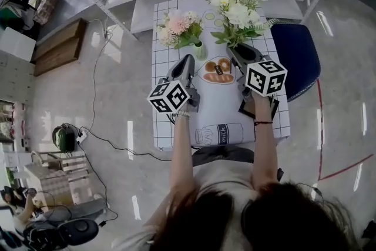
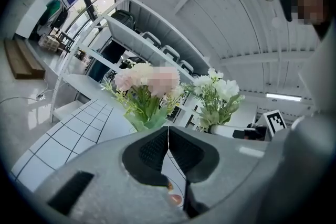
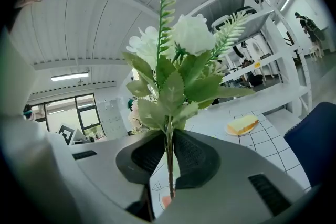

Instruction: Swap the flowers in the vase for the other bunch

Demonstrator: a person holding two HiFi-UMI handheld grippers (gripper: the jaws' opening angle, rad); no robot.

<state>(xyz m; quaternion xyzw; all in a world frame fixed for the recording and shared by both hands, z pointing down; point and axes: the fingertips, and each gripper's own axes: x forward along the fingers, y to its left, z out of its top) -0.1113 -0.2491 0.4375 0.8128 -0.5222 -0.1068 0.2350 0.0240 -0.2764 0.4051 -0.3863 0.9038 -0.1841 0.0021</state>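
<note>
The white flowers (image 3: pixel 191 34) are in the right hand-held gripper (image 3: pixel 169 157). Its jaws are clenched on the thin green stem (image 3: pixel 169 128), and the bunch stands upright above the far right part of the bench (image 1: pixel 161 126). The pink flowers (image 1: pixel 176 23) are at the far left part of the bench. Their stems lean down toward a small greenish vase (image 1: pixel 200 51), and they seem to sit in it. The left hand-held gripper (image 1: pixel 187 60) is just on the near side of this vase. Its jaws are pressed together with nothing between them. Both hand-held grippers point away from the person, side by side but apart. A blue chair (image 1: pixel 296 53) stands at the right side of the bench.
</note>
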